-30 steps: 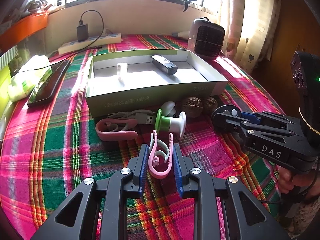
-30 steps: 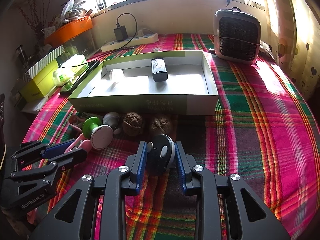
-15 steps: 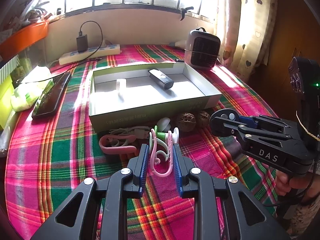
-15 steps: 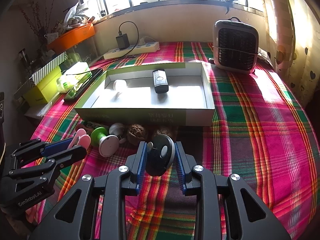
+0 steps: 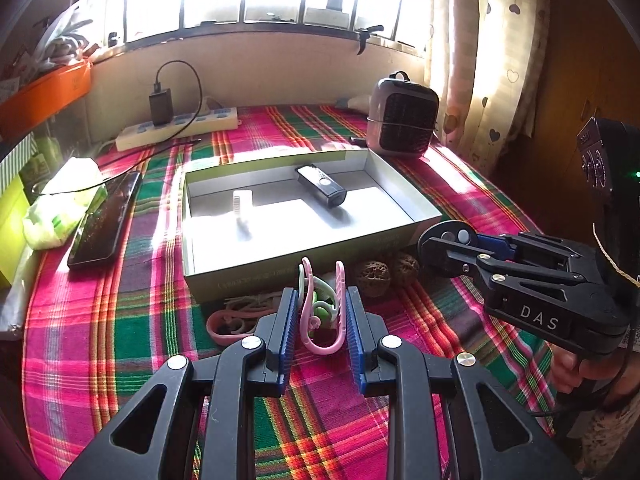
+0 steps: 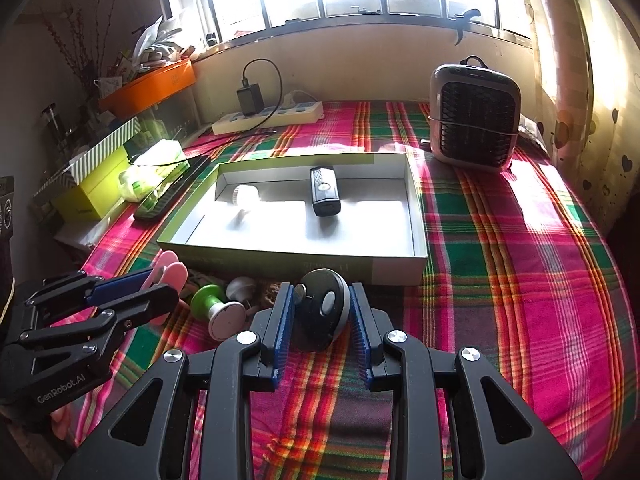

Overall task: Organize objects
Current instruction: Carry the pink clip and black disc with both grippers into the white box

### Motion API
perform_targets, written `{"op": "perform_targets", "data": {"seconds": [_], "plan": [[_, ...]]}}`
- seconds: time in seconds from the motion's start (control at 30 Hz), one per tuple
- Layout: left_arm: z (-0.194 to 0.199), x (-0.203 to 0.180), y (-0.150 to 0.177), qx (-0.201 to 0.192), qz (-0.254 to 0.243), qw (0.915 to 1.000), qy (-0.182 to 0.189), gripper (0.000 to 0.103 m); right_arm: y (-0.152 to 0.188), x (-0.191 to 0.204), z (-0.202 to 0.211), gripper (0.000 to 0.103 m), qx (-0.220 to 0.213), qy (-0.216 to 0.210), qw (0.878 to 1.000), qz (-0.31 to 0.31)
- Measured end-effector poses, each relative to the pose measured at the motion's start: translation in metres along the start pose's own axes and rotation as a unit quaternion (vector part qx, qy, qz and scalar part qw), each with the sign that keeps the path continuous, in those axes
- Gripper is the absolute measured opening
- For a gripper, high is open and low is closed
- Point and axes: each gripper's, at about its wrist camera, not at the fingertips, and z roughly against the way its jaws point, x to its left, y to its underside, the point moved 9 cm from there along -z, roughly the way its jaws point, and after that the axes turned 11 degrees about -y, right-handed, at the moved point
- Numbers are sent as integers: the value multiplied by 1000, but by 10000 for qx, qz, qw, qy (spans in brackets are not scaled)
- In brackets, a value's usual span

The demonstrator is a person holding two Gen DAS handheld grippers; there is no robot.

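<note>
My left gripper (image 5: 322,300) is shut on a pink clip (image 5: 334,320) and holds it above the plaid cloth, in front of the open green box (image 5: 256,280). My right gripper (image 6: 322,308) is shut on a black round disc (image 6: 320,316), also raised in front of the box (image 6: 360,268); it shows in the left wrist view (image 5: 448,240) too. The box holds a black remote (image 5: 320,186) and a white roll (image 5: 242,204). On the cloth lie another pink clip (image 5: 228,326), a green-and-white spool (image 6: 218,308) and two walnuts (image 5: 372,274).
A small heater (image 6: 474,116) stands at the back right. A power strip (image 6: 268,118) with a charger lies by the wall. A black phone (image 5: 106,218), a tissue pack (image 5: 60,200) and a yellow-green box (image 6: 96,184) sit at the left.
Both grippers have risen from the cloth with their objects, the pink clip and the black disc, and now sit higher and farther back from the box.
</note>
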Motion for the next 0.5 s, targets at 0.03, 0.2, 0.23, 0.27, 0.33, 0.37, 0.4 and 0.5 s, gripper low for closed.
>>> {"op": "perform_targets", "data": {"seconds": [0.03,0.2,0.23,0.27,0.33,0.37,0.4,0.5], "plan": [[-2,0,-1,10,-7,10000,-8,22,-2,0,0,29,-5,-2,10000,2],[-8,0,-13,-25,-17,10000,-29,22,-12,-4,-3,29,-24,1,10000,17],[-9,0,-15,-22,-8,10000,-32,22,-14,-5,-4,29,-29,6,10000,23],[-11,0,-18,-32,-10,10000,-18,22,-17,-5,-4,29,-41,16,10000,37],[-16,1,-24,-28,-3,10000,-36,22,-23,-8,-6,29,-52,31,10000,42],[-18,2,-26,-16,3,10000,-30,22,-26,-8,-8,29,-57,25,10000,42],[-20,3,-29,-7,35,10000,-26,22,-29,-9,-9,29,-60,30,10000,47],[-27,4,-35,1,67,10000,-26,22,-38,-12,-14,29,-54,61,9999,87]]}}
